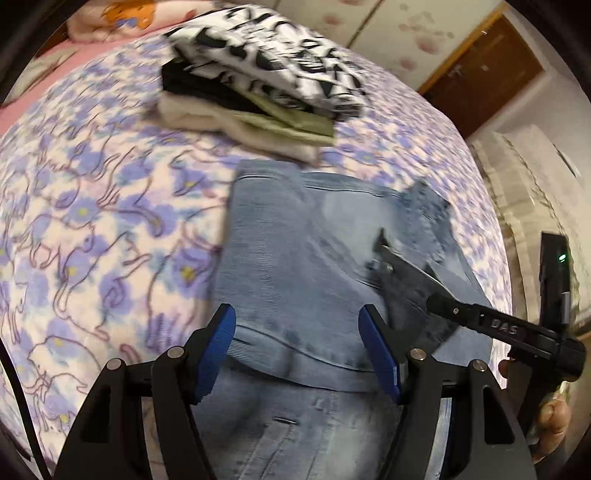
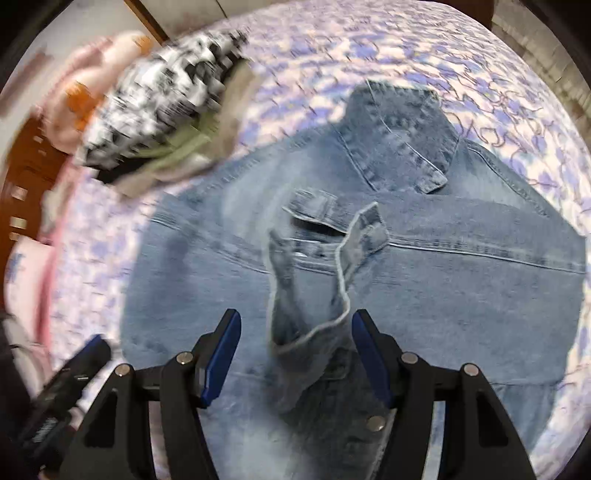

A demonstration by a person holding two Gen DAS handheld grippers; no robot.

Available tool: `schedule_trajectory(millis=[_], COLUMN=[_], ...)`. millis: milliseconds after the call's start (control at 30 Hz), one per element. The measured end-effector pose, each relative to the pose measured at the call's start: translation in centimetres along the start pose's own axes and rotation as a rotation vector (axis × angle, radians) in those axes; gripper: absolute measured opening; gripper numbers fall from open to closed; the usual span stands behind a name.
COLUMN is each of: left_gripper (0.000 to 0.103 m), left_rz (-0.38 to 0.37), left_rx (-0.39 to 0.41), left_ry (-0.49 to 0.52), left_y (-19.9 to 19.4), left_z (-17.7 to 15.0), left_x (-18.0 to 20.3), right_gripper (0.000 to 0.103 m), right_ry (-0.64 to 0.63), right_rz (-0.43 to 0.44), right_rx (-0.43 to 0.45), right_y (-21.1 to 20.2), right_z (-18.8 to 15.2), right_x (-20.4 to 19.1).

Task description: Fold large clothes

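A light-blue denim jacket (image 1: 295, 258) lies partly folded on the floral bedspread (image 1: 92, 221). My left gripper (image 1: 297, 350) is open and empty just above its near part. In the right wrist view the jacket (image 2: 424, 295) lies spread with its collar (image 2: 399, 140) at the far side. A loose sleeve cuff (image 2: 314, 295) stands up between the blue pads of my right gripper (image 2: 295, 354), which is open; the pads do not press the cloth. The right gripper also shows in the left wrist view (image 1: 391, 258), over the jacket's right part.
A stack of folded clothes (image 1: 258, 85), black-and-white print on top, lies on the bed beyond the jacket; it also shows in the right wrist view (image 2: 166, 110). A pink pillow (image 1: 110, 18) is at the far left. A wooden door (image 1: 487, 74) and a wall stand beyond the bed.
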State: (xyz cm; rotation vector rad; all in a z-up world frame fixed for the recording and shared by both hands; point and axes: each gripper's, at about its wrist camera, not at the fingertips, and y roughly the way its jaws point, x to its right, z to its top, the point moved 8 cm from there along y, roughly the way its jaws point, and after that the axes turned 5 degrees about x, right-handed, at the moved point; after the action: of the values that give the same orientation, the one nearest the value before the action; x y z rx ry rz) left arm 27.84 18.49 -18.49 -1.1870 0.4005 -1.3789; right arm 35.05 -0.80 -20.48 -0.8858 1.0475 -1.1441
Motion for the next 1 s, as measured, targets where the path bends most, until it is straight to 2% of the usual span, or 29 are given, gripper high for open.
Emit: schedule_trajectory(millis=[100,133,167,233,267,400,467,500,567,600,633,700,767,833,867,900,933,967,1000], left_gripper=[0.068,0.068,0.068,0.068,0.068,0.068,0.068,0.068,0.068,0.068,0.068,0.068,0.068,0.068,0.068,0.068,0.068,0.068,0.068], left_rz=[0.008,0.011,0.014,0.018,0.017,0.019,0.015,0.009,0.003,-0.003,-0.008,-0.013,-0.009,0.001,0.005,0.009,0.016,0.024,0.035], left_rx=[-0.014,-0.017,-0.021,-0.027,-0.029,-0.014,0.002,0.013,0.04,0.057,0.068,0.082,0.07,0.048,0.034,0.023,0.013,0.003,-0.007], left_ry=[-0.027,-0.03,-0.03,-0.029,-0.03,-0.024,-0.021,-0.019,-0.013,-0.005,0.001,0.018,0.035,0.05,0.06,0.067,0.074,0.081,0.088], left_y=[0.4,0.5,0.6,0.8,0.9,1.1,1.0,0.9,0.7,0.7,0.6,0.9,1.7,2.8,3.5,4.0,4.5,5.0,5.7], left_z=[0.0,0.0,-0.1,-0.2,-0.2,-0.1,0.2,0.4,0.7,0.9,1.0,1.1,0.9,0.5,0.3,0.1,0.0,-0.1,0.0], left_x=[-1.3,-1.7,-1.8,-1.9,-1.9,-1.3,-0.8,-0.4,0.4,0.9,1.3,2.2,2.7,3.0,3.1,3.2,3.2,3.1,2.9], right_gripper=[0.061,0.052,0.033,0.01,0.01,0.01,0.009,0.009,0.009,0.009,0.009,0.009,0.01,0.016,0.023,0.025,0.025,0.025,0.025], right_ry=[0.032,0.039,0.036,0.019,0.01,-0.073,-0.103,-0.109,-0.126,-0.128,-0.122,-0.076,0.016,0.088,0.151,0.183,0.25,0.308,0.331], right_rz=[-0.062,-0.061,-0.042,-0.001,0.022,0.193,0.303,0.323,0.356,0.352,0.326,0.278,0.149,0.001,-0.065,-0.082,-0.093,-0.071,-0.055], right_rx=[-0.056,-0.063,-0.072,-0.098,-0.1,0.003,0.114,0.148,0.278,0.311,0.371,0.426,0.457,0.383,0.266,0.211,0.108,0.046,0.032], right_y=[1.6,1.8,2.0,2.1,1.8,-3.1,-7.2,-8.3,-11.8,-12.4,-13.4,-13.7,-12.0,-8.6,-5.6,-4.4,-2.1,-0.7,-0.3], right_z=[-0.3,-0.4,-0.6,-0.9,-1.0,-0.1,0.9,1.3,2.6,2.9,3.4,3.7,3.1,2.0,0.3,-0.5,-2.4,-3.9,-4.3], right_x=[1.3,1.5,1.4,1.1,0.8,-2.2,-3.4,-3.5,-2.7,-2.3,-0.9,2.3,8.3,13.3,16.5,17.8,20.1,21.6,22.0])
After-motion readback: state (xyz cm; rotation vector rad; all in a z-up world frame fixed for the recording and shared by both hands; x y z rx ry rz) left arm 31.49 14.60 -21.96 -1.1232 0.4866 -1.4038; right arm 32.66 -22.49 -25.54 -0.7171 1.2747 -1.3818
